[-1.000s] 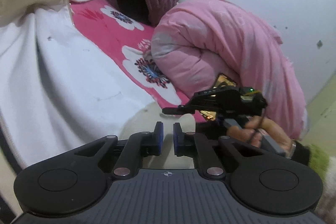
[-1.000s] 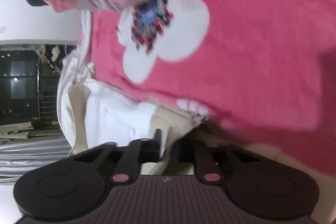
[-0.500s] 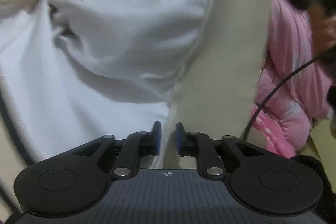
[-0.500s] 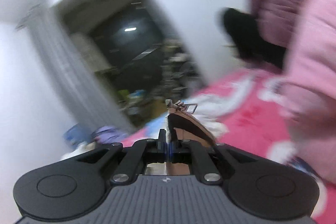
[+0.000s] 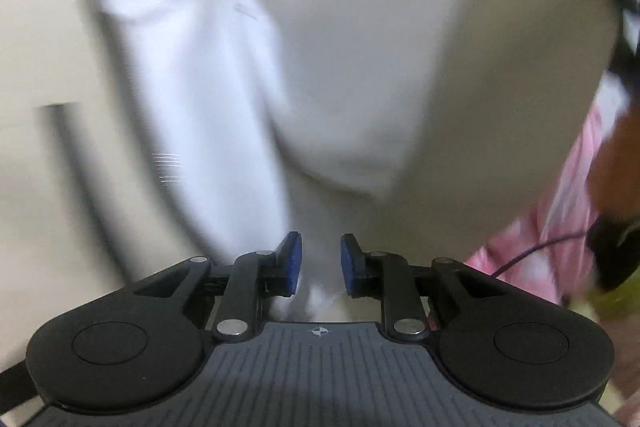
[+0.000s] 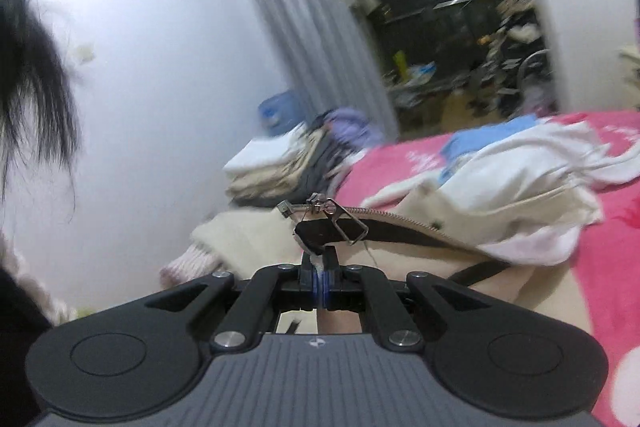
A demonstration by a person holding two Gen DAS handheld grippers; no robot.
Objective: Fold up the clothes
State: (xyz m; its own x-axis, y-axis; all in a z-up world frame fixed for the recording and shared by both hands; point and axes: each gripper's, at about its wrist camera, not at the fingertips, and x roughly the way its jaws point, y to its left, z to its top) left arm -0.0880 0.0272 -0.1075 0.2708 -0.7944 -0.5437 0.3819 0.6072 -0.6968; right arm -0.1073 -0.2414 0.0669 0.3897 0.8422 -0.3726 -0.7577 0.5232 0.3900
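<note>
Pink bedspread (image 6: pixel 612 267) under unlabelled cream jacket (image 6: pixel 440 211)

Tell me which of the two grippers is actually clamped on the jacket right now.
The right gripper: its jaws are shut on the cream jacket beside the zipper pull. The left gripper is open.

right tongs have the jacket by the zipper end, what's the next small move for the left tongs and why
Probably close the left tongs on the cream jacket fabric lying between the blue pads. They stand open with cloth in the gap, while the right tongs are shut on the jacket's edge by the zipper pull. A second grip lets it spread.
</note>
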